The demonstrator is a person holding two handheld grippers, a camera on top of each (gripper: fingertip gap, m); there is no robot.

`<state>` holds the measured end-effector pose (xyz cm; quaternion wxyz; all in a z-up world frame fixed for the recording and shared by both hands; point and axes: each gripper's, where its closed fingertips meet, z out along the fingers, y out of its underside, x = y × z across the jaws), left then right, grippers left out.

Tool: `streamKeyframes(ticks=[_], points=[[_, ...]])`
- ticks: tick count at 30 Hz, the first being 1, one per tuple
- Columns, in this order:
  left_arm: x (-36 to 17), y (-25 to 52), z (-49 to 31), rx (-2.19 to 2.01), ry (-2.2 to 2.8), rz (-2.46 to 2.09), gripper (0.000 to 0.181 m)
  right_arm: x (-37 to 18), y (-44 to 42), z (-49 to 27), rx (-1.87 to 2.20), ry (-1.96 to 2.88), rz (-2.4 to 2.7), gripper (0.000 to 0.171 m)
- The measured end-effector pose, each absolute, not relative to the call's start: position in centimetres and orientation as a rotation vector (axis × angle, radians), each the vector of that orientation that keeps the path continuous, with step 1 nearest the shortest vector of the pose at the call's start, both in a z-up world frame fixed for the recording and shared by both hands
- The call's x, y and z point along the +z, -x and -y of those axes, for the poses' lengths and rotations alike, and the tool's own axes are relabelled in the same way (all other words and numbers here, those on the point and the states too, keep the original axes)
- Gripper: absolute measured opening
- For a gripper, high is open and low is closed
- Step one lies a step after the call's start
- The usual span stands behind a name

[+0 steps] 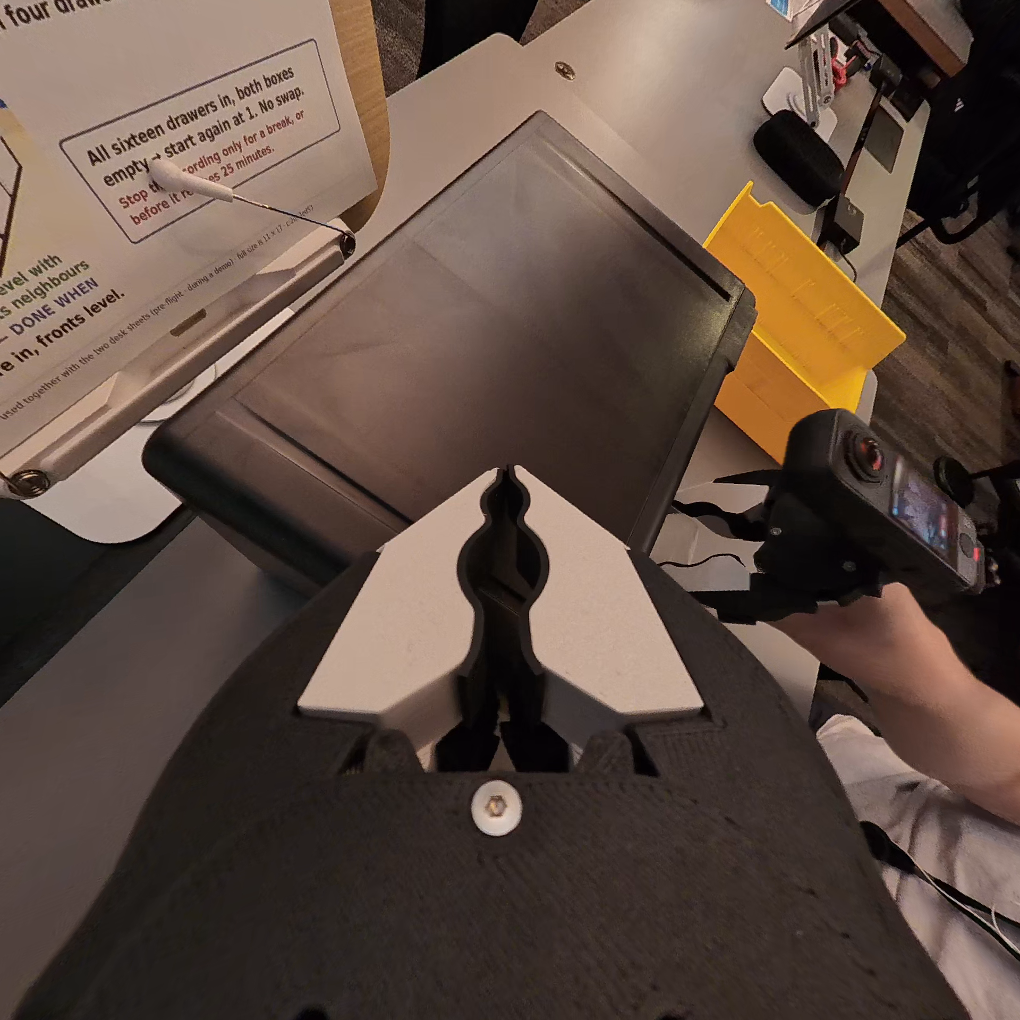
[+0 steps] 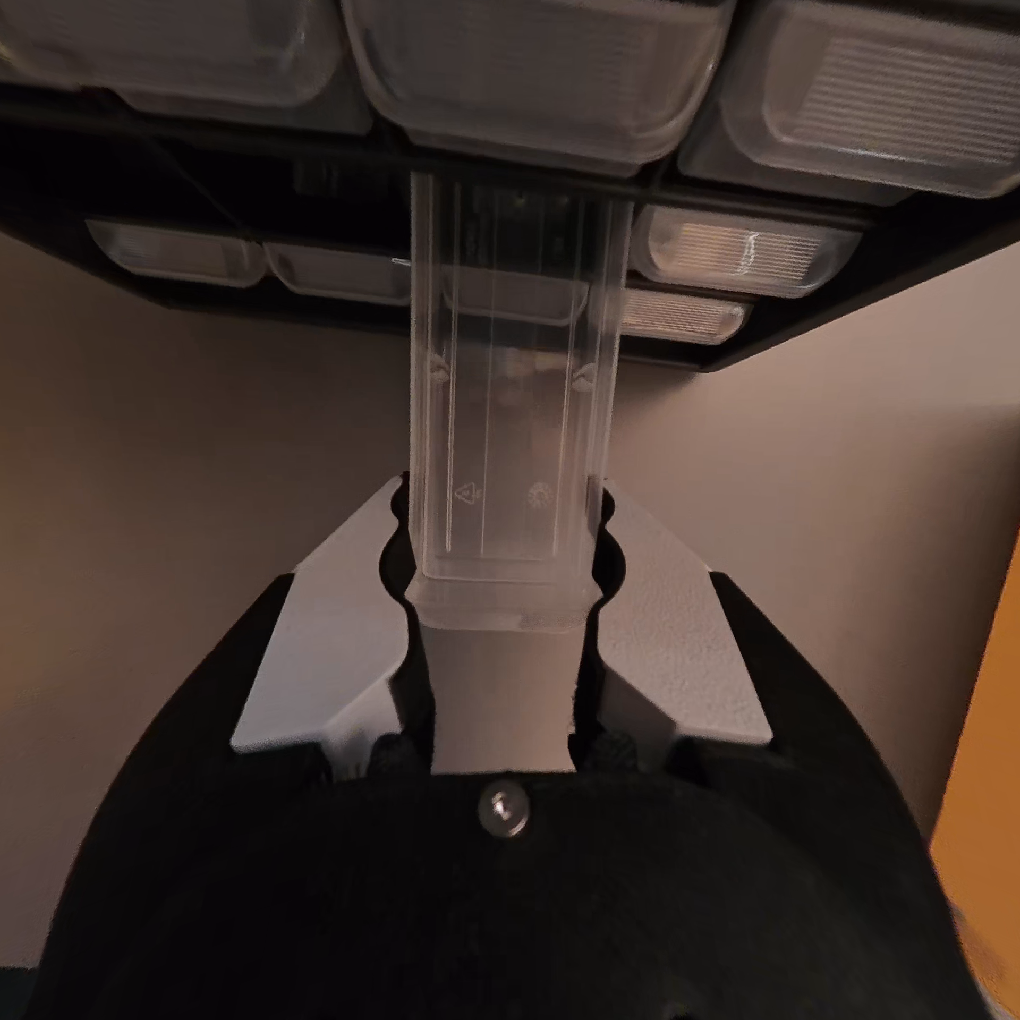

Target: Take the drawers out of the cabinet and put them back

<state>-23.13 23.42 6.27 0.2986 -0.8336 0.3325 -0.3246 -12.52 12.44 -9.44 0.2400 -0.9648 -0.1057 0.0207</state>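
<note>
- Here the landmark is the black cabinet [image 1: 485,309], which stands on a pale grey table [image 1: 635,77]; from the left wrist view its smooth dark top and side fill the middle of the frame.
- The left gripper [image 1: 506,469] hangs over the near edge of the cabinet with its fingertips pressed together and nothing between them.
- To the right of the cabinet, the right gripper [image 1: 701,530] is held by a bare forearm [image 1: 894,662], a small camera mounted on top.
- In the right wrist view the right gripper [image 2: 499,491] pinches the near end of a clear drawer [image 2: 513,386], whose far end still sits in a slot of the cabinet [image 2: 828,331], among other clear drawers that are pushed in.
- Behind the cabinet's right corner lies a yellow bin [image 1: 795,320].
- Left of the cabinet stands a printed instruction sheet [image 1: 165,138] on a silver stand.
- Beyond the table, wood-look flooring [image 1: 949,309] shows past the cabinet.
</note>
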Motion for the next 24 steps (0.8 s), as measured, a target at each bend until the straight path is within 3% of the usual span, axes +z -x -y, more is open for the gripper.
streamKeyframes(ticks=[8,12,13,15,18,24], points=[[6.3,23.1,-23.4,-0.870,2.215,-0.886,0.000,-7.3,13.4,-12.7,0.094,2.349,0.515,0.074],[6.3,23.1,-23.4,-0.872,2.212,-0.892,0.000,-3.0,14.4,-11.1,0.081,1.871,0.742,0.094],[6.3,23.1,-23.4,-0.871,2.211,-0.892,0.000,-2.0,15.0,-9.8,0.067,1.703,0.838,0.093],[6.3,23.1,-23.4,-0.864,2.209,-0.897,0.000,-1.2,14.8,-7.3,-0.127,1.403,0.985,0.062],[6.3,23.1,-23.4,-0.863,2.208,-0.896,0.000,-3.1,13.7,-5.7,-0.531,1.101,1.152,0.034],[6.3,23.1,-23.4,-0.866,2.210,-0.893,0.000,-7.0,12.4,-7.2,-0.773,1.035,1.270,0.028]])
